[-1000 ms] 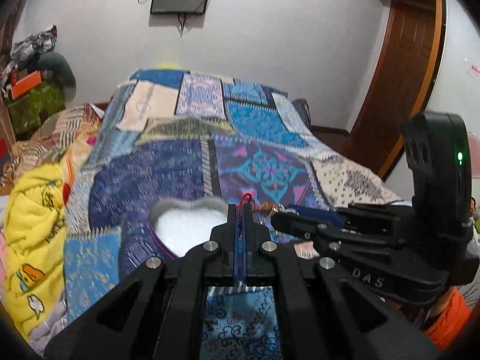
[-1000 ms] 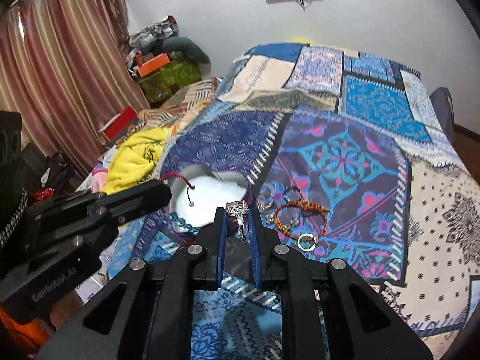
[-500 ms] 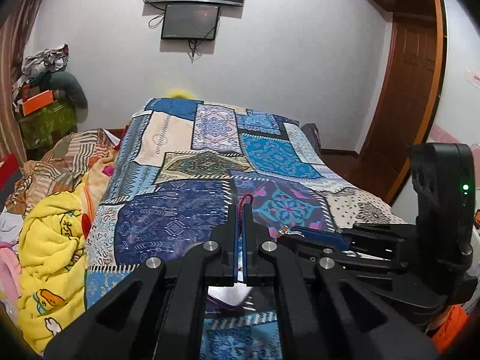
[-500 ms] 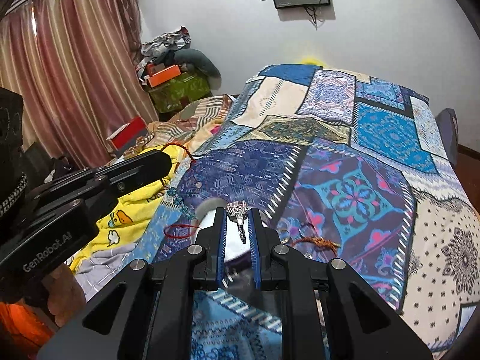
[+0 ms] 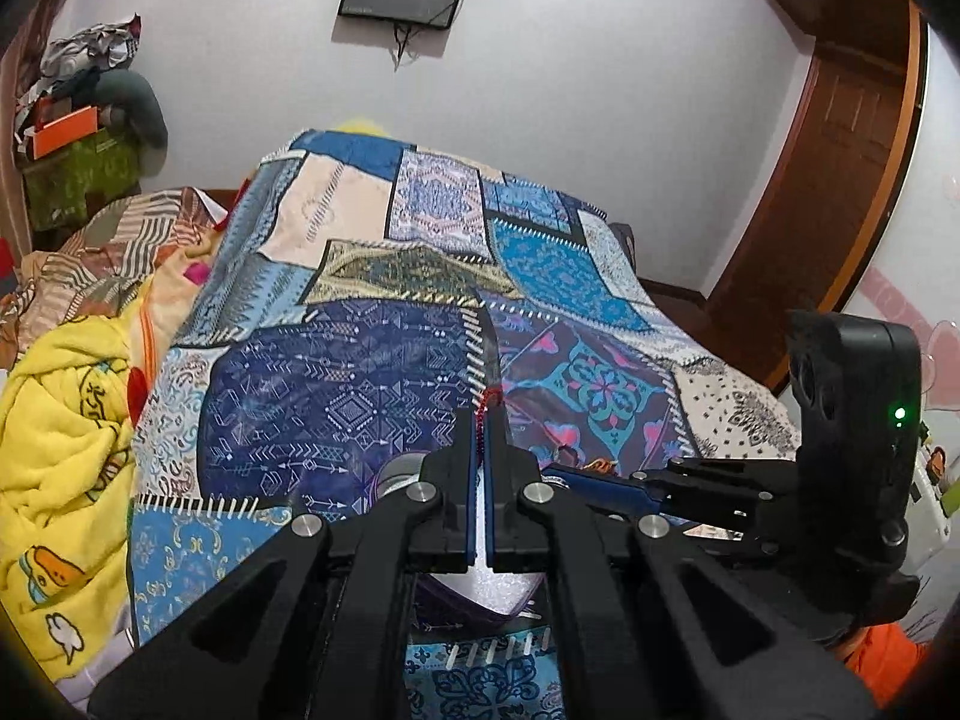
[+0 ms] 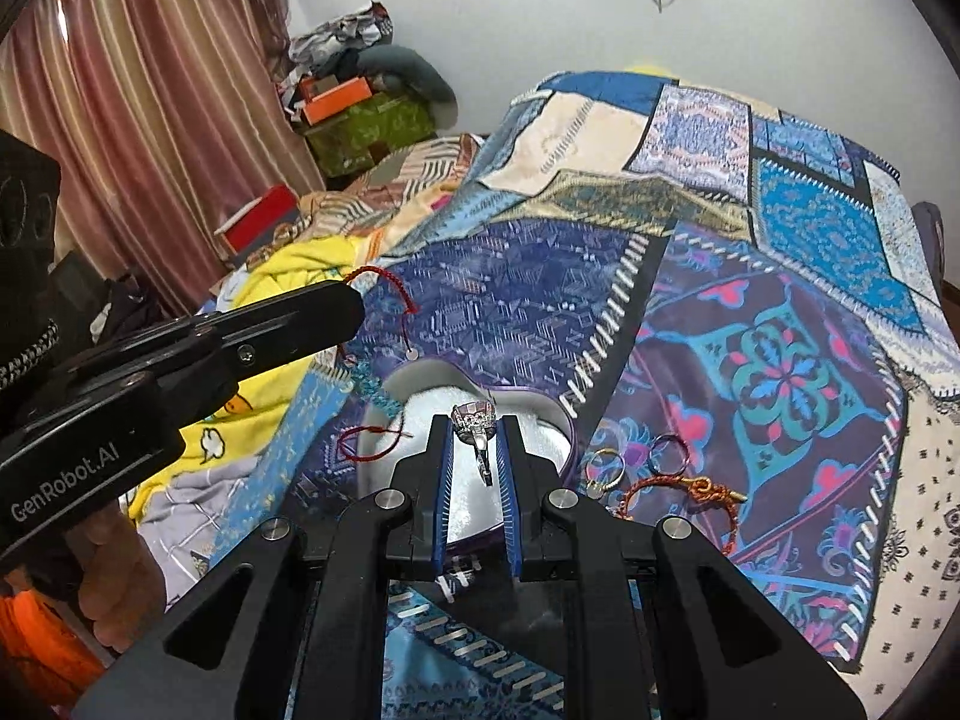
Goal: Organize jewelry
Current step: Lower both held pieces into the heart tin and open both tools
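The left gripper (image 6: 354, 306) body reads "GenRobot.AI" in white lettering. Its jaws are clamped together on a red braided cord bracelet (image 6: 393, 294), which hangs down with a small metal disc at its end. The right gripper (image 6: 476, 441) is clamped on a silver stone-set ring (image 6: 474, 417), stone facing up, band trailing downward. Both hang over a white-lined, heart-shaped box (image 6: 540, 420) on the patchwork bedspread (image 6: 780, 360).

blue patchwork bedspread (image 6: 750, 276), yellow cartoon-print blanket (image 5: 54, 432), red cord bracelet (image 6: 390, 294), silver ring (image 6: 477, 426), pink-striped curtain (image 6: 138, 108)
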`<state>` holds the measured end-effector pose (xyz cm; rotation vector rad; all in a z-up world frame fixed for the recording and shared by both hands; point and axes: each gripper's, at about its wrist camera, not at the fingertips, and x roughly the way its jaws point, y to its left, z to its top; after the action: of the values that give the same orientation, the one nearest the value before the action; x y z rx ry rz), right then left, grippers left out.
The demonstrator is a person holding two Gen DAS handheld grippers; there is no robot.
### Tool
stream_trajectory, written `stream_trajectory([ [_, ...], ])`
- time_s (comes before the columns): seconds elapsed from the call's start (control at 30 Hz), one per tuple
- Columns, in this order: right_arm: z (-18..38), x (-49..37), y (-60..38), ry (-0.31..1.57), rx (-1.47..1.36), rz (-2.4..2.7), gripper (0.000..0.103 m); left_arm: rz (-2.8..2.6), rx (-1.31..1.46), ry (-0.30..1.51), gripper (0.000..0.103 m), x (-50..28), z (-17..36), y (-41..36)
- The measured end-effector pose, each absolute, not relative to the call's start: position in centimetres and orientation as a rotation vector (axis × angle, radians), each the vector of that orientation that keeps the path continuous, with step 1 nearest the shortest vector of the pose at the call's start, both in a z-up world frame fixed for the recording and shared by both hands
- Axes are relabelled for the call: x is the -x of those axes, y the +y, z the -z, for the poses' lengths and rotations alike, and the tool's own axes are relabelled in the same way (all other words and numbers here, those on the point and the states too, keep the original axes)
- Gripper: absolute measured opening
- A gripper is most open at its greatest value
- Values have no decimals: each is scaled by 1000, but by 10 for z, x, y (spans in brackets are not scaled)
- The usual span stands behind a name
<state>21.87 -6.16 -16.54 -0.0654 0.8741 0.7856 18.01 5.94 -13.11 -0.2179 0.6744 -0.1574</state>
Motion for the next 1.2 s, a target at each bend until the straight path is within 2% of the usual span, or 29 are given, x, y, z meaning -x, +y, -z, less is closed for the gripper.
stream_trajectory([
  [0.37,174,-220,-54,896,127,-776,13,151,164,784,0,-191,163,56],
  [0.63,176,-222,-47,899,166,-766,13,113,136,786,2,-190,165,60],
  [0.83,176,-221,-44,891,186,-756,13,68,125,780,19,-186,164,67],
  [0.9,176,-219,-43,883,199,-754,13,51,121,775,32,-184,164,70],
  [0.97,176,-217,-42,884,203,-757,13,28,121,764,41,-182,163,73],
  [1.2,175,-218,-43,882,210,-753,14,-17,130,764,42,-180,164,85],
])
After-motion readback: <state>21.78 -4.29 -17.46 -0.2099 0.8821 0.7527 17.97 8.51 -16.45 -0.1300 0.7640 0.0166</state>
